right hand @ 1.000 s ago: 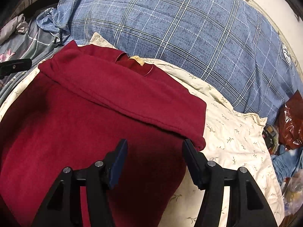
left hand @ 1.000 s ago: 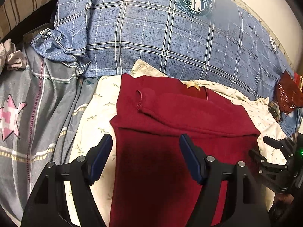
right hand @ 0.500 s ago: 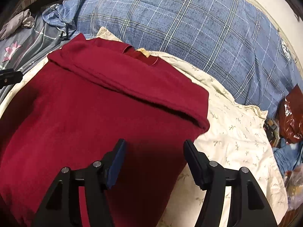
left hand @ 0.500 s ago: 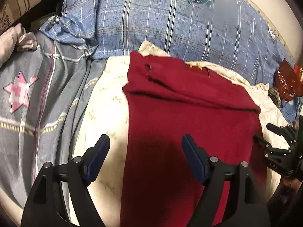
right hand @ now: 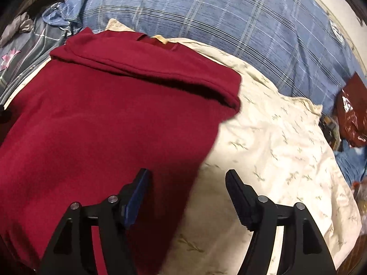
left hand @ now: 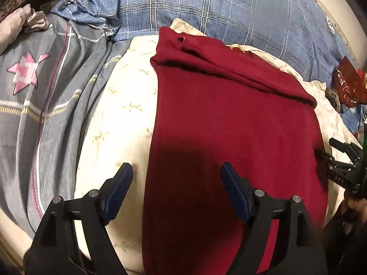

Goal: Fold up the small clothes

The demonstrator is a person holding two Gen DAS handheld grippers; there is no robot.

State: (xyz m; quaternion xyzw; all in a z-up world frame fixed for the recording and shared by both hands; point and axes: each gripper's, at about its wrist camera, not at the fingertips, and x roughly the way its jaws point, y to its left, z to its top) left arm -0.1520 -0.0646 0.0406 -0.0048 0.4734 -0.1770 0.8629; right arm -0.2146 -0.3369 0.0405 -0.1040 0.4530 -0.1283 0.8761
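A dark red knitted garment (left hand: 234, 123) (right hand: 96, 123) lies flat on a cream floral cloth (left hand: 119, 119) (right hand: 275, 151), its top part folded down across the chest. My left gripper (left hand: 176, 181) hangs open over the garment's left edge, nothing between its pads. My right gripper (right hand: 188, 185) straddles the garment's right edge, its jaws opening and holding nothing. The right gripper (left hand: 339, 162) also shows at the right rim of the left wrist view, with a hand beneath it.
A blue plaid pillow (left hand: 206, 6) (right hand: 229, 23) lies behind the garment. Grey bedding with a pink star (left hand: 34, 87) spreads to the left. A red plastic bag (left hand: 348, 87) (right hand: 353, 110) and clutter sit at the right.
Both grippers have drawn back down the garment toward its lower part and sunk closer to it. The right gripper's jaws have spread wider.
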